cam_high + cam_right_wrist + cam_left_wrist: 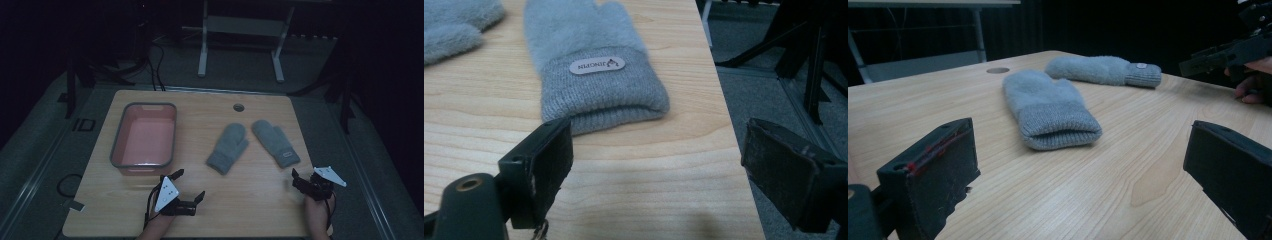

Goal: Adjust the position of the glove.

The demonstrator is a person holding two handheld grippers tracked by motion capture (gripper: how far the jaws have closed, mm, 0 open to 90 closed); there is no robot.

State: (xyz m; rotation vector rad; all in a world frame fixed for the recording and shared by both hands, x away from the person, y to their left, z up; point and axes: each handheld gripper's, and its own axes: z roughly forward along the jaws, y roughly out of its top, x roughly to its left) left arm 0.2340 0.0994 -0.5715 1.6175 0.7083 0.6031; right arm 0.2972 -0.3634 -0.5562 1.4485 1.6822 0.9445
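Note:
Two grey knit mittens lie flat on the wooden table. The left mitten (228, 147) (1048, 107) (454, 22) has its cuff toward me. The right mitten (276, 142) (1103, 69) (589, 75) carries a small label on its cuff. My left gripper (190, 184) (1080, 170) rests low near the front edge, open, aimed at the left mitten's cuff, with only bare table between its jaws. My right gripper (304, 179) (664, 165) sits at the front right corner, open and holding nothing, just short of the labelled cuff.
A pink tub with a grey rim (118, 137) stands at the table's left, beyond the left gripper. A round cable hole (238, 107) sits near the far edge. The table's right edge (719, 115) runs close by the right gripper. A white desk frame (202, 45) stands behind.

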